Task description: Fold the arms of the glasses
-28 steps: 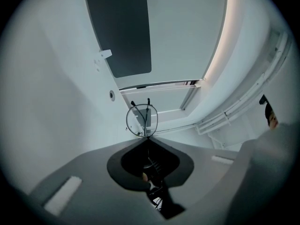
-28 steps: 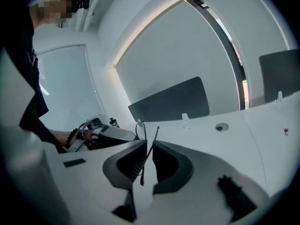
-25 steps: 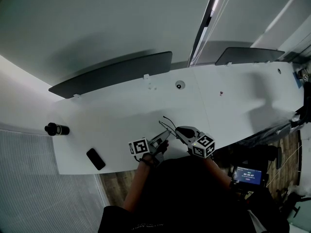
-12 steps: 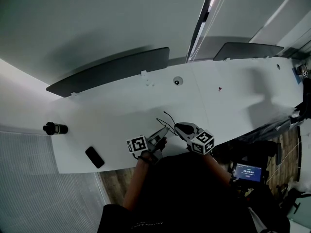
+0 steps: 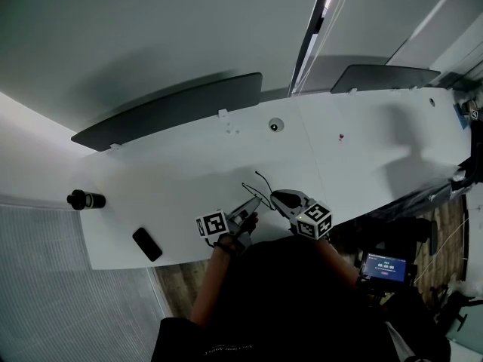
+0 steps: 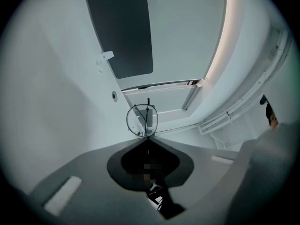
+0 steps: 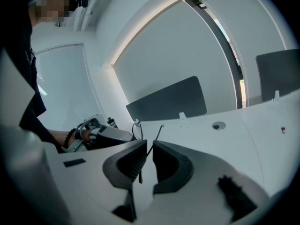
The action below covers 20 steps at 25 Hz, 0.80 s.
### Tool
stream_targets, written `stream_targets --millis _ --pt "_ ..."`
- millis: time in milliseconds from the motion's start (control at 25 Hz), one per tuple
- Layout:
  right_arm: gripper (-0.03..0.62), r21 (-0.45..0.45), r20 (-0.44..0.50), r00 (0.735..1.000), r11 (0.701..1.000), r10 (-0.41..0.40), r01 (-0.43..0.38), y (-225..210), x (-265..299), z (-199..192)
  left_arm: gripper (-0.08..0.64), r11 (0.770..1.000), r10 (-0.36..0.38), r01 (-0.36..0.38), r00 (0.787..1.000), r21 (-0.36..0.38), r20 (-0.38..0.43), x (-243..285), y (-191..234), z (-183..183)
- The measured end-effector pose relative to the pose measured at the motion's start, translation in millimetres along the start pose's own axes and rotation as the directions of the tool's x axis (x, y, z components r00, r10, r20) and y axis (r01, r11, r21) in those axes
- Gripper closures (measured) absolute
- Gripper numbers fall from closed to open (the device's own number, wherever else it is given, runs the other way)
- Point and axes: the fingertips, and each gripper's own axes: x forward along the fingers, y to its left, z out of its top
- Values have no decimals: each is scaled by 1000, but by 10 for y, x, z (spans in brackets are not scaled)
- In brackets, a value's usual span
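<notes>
1. Jaws of my left gripper (image 6: 147,136): pressed tight together, clamped on the glasses (image 6: 142,120) at the frame. One round lens stands just past my tips.
2. My right gripper (image 7: 150,142): jaws drawn in to a thin slit, pinching one thin arm (image 7: 149,151) of the glasses. The arm runs slantwise through the slit, one end poking out beyond my tips and the other low down by the ribbed pad.
3. Just beyond my right tips, to their left: the left gripper with a hand (image 7: 77,136) on it. The glasses are held between the two grippers.
4. Under and ahead of both sets of jaws: white table (image 7: 201,130).
5. Farther ahead of my right tips: small round fitting (image 7: 216,125) set in the table top, then a dark divider panel (image 7: 166,102) upright along the far edge.
6. Well off to the left of my left jaws, head view: dark phone (image 5: 147,245) flat on the table, and farther left a small dark cylinder (image 5: 87,200).
</notes>
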Motion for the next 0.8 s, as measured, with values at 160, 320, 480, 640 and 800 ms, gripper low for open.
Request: stream_targets --millis 160,320,480,640,800 --pt "549 -5 2 1000 1000 -1 1 -4 -4 -3 548 1000 4 -4 1000 1 2 -1 19 -5" --pt "549 -2 4 1000 1000 -5 5 -25 -17 2 548 1000 4 -4 1000 0 3 1 24 -1" --pt "549 6 8 1000 1000 -8 8 -47 -28 -10 548 1000 3 -3 1000 3 0 9 34 -8" --pt "549 10 9 1000 1000 -10 10 -57 -31 -23 548 1000 6 -6 1000 5 2 -2 43 -7" --pt "549 11 12 1000 1000 -12 12 -65 -32 -14 548 1000 10 -10 1000 2 7 -8 51 2"
